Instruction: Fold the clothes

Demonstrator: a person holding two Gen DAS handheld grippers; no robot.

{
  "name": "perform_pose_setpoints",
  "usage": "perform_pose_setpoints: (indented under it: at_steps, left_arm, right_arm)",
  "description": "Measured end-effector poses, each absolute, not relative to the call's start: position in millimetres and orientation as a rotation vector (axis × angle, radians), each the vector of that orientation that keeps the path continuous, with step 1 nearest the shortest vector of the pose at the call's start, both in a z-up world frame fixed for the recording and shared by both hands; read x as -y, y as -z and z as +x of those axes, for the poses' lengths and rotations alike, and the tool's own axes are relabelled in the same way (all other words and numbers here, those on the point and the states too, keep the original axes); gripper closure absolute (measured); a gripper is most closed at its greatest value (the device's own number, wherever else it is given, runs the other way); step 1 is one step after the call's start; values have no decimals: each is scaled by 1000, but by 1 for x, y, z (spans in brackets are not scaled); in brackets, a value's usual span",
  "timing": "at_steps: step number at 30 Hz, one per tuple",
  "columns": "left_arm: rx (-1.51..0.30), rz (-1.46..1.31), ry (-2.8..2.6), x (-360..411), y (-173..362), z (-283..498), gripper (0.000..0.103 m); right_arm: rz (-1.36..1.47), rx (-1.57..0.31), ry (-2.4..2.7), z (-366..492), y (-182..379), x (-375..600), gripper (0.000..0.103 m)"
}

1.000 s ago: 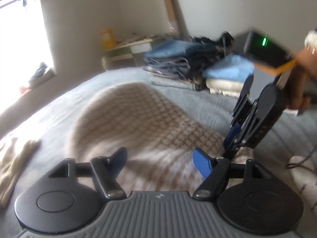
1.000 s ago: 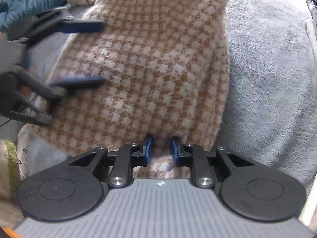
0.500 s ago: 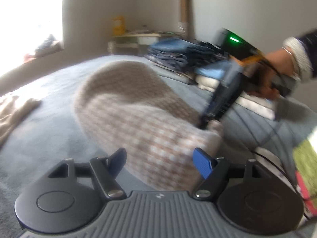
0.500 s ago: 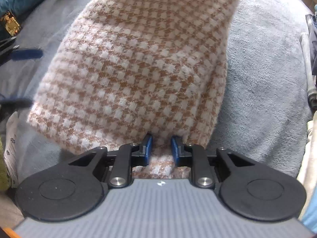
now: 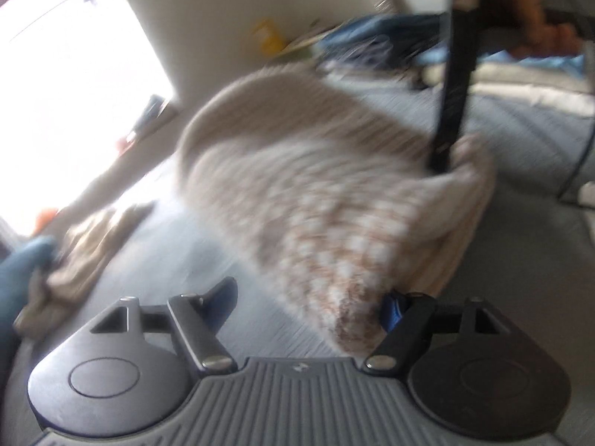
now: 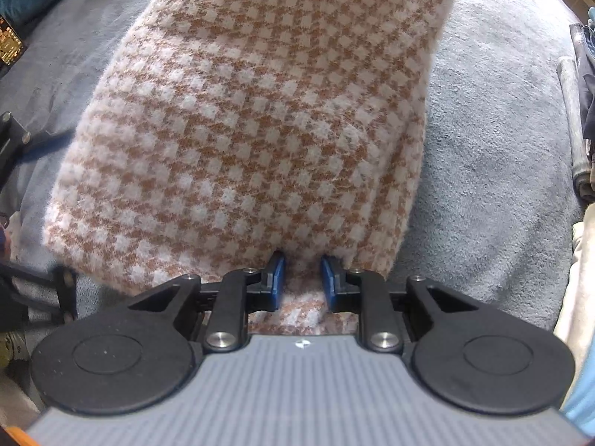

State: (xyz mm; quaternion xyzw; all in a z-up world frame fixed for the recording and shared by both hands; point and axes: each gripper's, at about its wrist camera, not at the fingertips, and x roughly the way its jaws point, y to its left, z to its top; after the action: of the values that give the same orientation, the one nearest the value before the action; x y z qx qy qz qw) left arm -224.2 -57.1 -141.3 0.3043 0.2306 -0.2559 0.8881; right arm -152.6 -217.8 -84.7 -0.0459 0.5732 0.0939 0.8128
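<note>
The left tongs (image 5: 308, 304) stand wide apart, a corner of the checked brown-and-white sweater (image 6: 260, 111) lying loose against the right blue pad, nothing pinched. Off to their left, a beige cloth (image 5: 85, 252) lies on the grey blanket (image 6: 483, 148). The right tongs (image 6: 303, 278) are clamped on the sweater's near edge, and the sweater spreads away from them across the blanket.

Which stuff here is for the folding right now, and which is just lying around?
For the folding:
- checked knit garment
- right gripper, clamped on its edge
- left gripper, open at its corner

Just lying around:
- grey blanket
- beige cloth
- blue clothes pile
</note>
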Motion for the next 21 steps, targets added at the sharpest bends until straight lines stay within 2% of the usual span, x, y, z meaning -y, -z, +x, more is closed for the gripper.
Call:
perform_pose_setpoints:
  at_steps: [9,15,21]
  left_arm:
    - [-565,598,513,39,146,-219,26]
    - [-651,470,613,18,132,-212,26]
    - [-641,448,672,-17,111,-231,26]
  right_arm:
    - [-82,-1230,-221,-150,90,227,84]
    - [-82,-1239,-229,-128,106,255,84]
    - [-82,-1238,-218,-137,95,255,84]
